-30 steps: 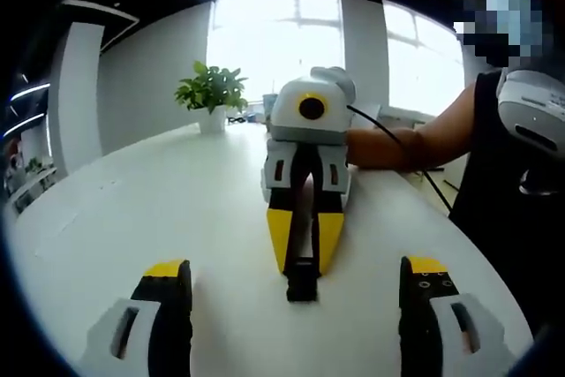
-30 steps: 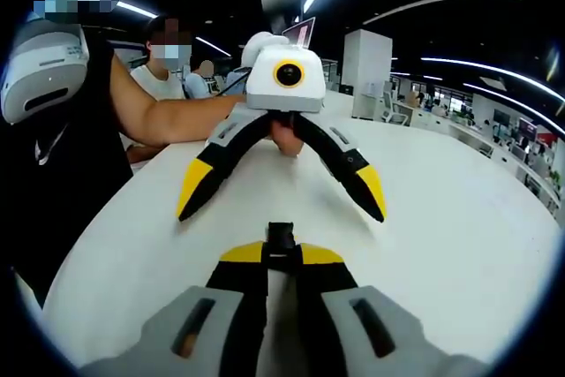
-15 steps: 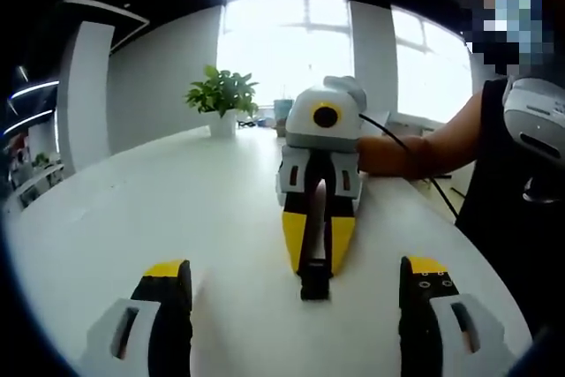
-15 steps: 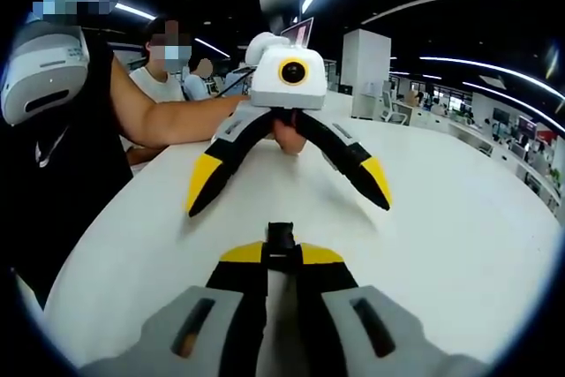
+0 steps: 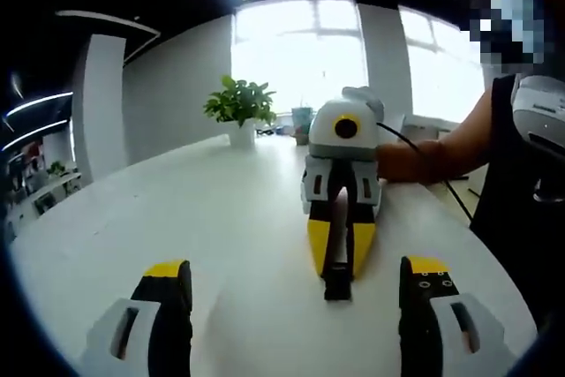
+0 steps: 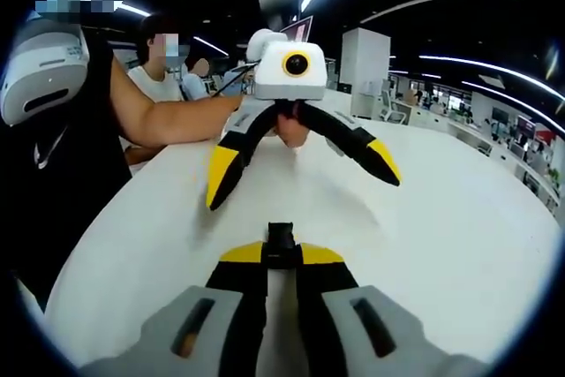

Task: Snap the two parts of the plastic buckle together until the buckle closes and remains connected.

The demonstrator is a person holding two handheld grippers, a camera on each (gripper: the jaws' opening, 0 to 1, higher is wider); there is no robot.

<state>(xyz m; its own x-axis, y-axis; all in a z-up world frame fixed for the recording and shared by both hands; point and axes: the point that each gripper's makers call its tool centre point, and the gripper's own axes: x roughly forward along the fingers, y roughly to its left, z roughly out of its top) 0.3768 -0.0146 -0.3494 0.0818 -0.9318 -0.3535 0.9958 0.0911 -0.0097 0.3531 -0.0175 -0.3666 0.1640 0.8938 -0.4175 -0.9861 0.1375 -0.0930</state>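
The right gripper (image 6: 282, 258) has its 2 yellow-tipped jaws pressed together on a small black buckle part (image 6: 281, 239), which pokes out just past the tips. In the left gripper view the right gripper (image 5: 338, 249) faces the camera, low over the white surface (image 5: 177, 209), and the buckle part (image 5: 336, 284) hangs from its tips down to the surface; whether it touches, I cannot tell.

The left gripper (image 5: 296, 284) has its 2 jaws spread wide with nothing between them. In the right gripper view the left gripper (image 6: 300, 174) points toward the camera, jaws splayed in a broad V above the surface (image 6: 459, 218), a person's hand (image 6: 291, 125) gripping it behind the jaws. The 2 grippers face each other, near but apart.

A second buckle part I cannot make out in either view.

A potted plant (image 5: 238, 108) stands at the far edge of the surface before bright windows. A person in a dark sleeveless top (image 6: 53, 156) stands at the left of the right gripper view, bare arm (image 6: 168, 116) reaching to the left gripper. Another person (image 6: 163, 68) sits behind.
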